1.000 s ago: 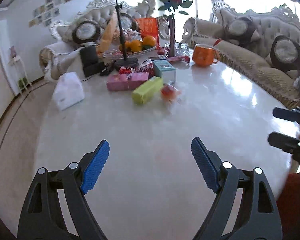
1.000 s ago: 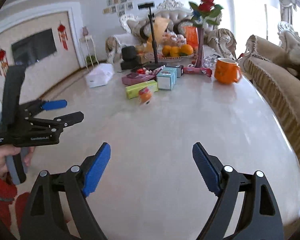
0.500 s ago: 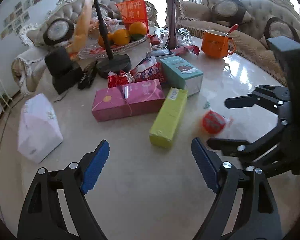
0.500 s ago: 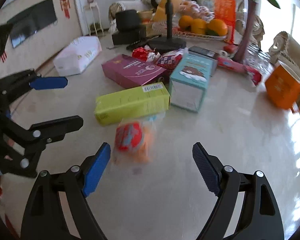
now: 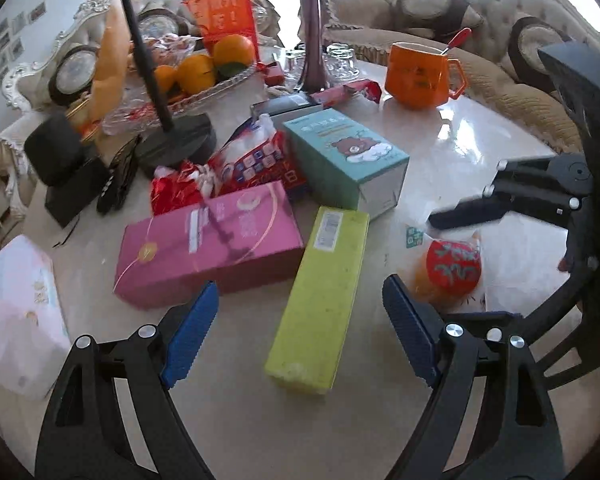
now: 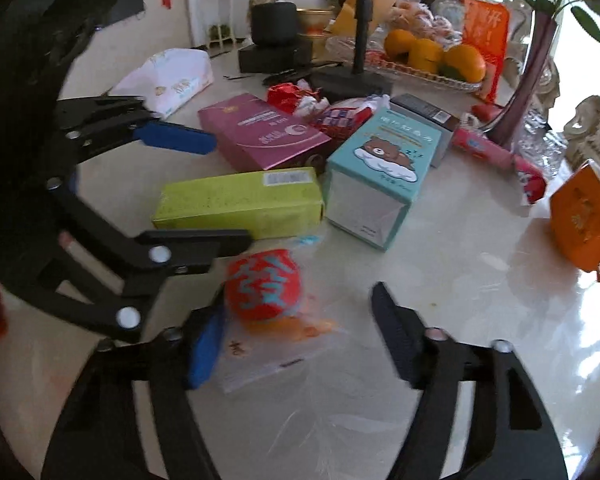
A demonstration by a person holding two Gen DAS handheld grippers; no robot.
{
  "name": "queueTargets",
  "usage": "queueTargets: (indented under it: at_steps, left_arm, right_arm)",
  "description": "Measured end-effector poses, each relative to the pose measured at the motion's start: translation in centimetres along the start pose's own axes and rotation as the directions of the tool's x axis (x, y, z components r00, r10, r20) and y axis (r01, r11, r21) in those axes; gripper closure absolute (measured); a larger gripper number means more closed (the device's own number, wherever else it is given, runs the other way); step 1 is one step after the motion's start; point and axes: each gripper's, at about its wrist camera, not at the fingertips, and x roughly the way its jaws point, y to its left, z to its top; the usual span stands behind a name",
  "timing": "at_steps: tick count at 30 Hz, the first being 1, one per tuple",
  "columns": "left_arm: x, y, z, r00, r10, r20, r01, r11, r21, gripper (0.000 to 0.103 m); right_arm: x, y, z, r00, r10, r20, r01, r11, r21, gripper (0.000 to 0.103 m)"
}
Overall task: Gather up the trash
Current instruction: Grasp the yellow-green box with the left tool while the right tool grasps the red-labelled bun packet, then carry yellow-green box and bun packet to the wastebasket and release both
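Observation:
A clear snack wrapper with a red-orange round label (image 6: 266,294) lies on the marble table (image 6: 480,320), between the open jaws of my right gripper (image 6: 296,336); it also shows in the left wrist view (image 5: 452,268). A yellow-green box (image 5: 324,300) lies between the open jaws of my left gripper (image 5: 296,336); it also shows in the right wrist view (image 6: 240,202). Beside it are a pink box (image 5: 212,244), a teal bear box (image 5: 344,156) and crumpled red wrappers (image 5: 180,186). Neither gripper holds anything.
An orange mug (image 5: 418,76) stands at the back right. A fruit tray with oranges (image 5: 196,76), a black stand base (image 5: 176,140), a purple vase (image 5: 312,40), a black speaker (image 5: 60,164) and a white tissue pack (image 5: 20,312) crowd the back and left.
Both grippers have moved forward across the table to the pile. The yellow-green box now sits between my left jaws and the snack wrapper between my right jaws. Both stay open.

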Motion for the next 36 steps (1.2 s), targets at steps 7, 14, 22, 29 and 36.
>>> queueTargets:
  at_steps: [7, 14, 22, 29, 36]
  left_arm:
    - [1.3, 0.1, -0.5, 0.999, -0.016, -0.040, 0.014, 0.998, -0.063, 0.063]
    - [0.7, -0.3, -0.5, 0.999, 0.003, -0.046, -0.010, 0.986, -0.165, 0.073]
    - [-7.4, -3.3, -4.1, 0.997, 0.027, 0.069, -0.002, 0.939, -0.343, 0.073]
    - [-18.1, -13.4, -13.7, 0.988, 0.084, 0.129, -0.038, 0.946, -0.320, 0.073]
    - [-25.1, -24.2, -25.6, 0.987, -0.020, 0.162, 0.070, 0.949, -0.308, 0.073]
  right_arm:
    - [-0.6, -0.7, -0.6, 1.000, -0.023, 0.010, 0.023, 0.999, 0.030, 0.060]
    - [-3.0, -7.5, -2.0, 0.991, 0.029, 0.128, -0.072, 0.936, 0.344, 0.068]
    - [-3.9, -6.0, -2.8, 0.981, 0.040, 0.188, -0.103, 0.935, 0.340, 0.068]
    - [-13.8, 2.9, -13.2, 0.920, 0.165, 0.356, -0.280, 0.911, 0.301, 0.068]
    - [-22.0, 10.6, -26.8, 0.932, 0.181, 0.314, -0.281, 0.909, 0.309, 0.068]
